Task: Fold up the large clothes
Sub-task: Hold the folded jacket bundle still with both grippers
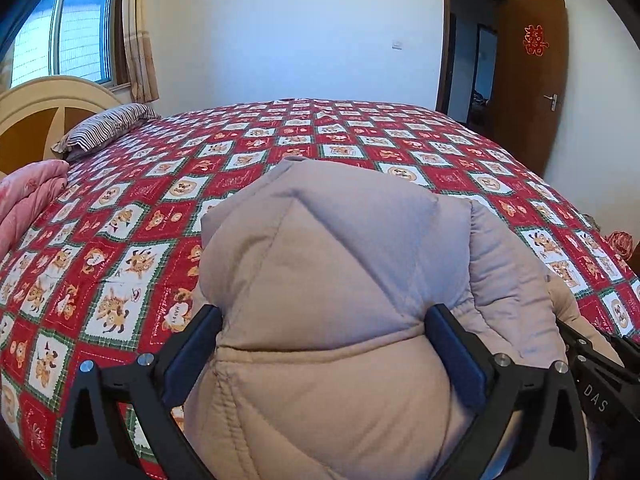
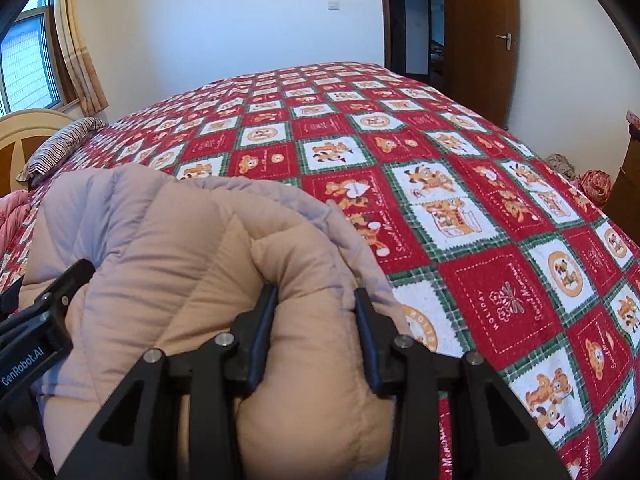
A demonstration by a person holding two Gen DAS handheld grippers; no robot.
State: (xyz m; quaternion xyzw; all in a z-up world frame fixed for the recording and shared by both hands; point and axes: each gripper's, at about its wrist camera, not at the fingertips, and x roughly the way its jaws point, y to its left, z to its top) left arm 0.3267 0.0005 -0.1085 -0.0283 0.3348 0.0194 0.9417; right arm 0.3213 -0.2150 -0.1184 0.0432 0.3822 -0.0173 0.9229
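Only my left wrist view showed the pink quilt (image 1: 28,192); both showed my left gripper (image 1: 324,320) and right gripper (image 2: 316,300) clenched on the beige puffer coat (image 1: 340,280) over the bed (image 1: 120,240).

A padded coat (image 1: 340,280) lies bunched on the near part of the bed (image 1: 360,136), with the left gripper (image 1: 326,320) and the right gripper (image 2: 316,300) side by side at its near edge, each with its fingers pressed into a thick fold. At the bed's far left a pillow (image 1: 108,128) rests against the headboard (image 1: 44,104), a folded quilt (image 1: 28,196) nearer. A window (image 1: 72,28) stands behind the headboard; a door (image 1: 532,84) stands open at the far right.
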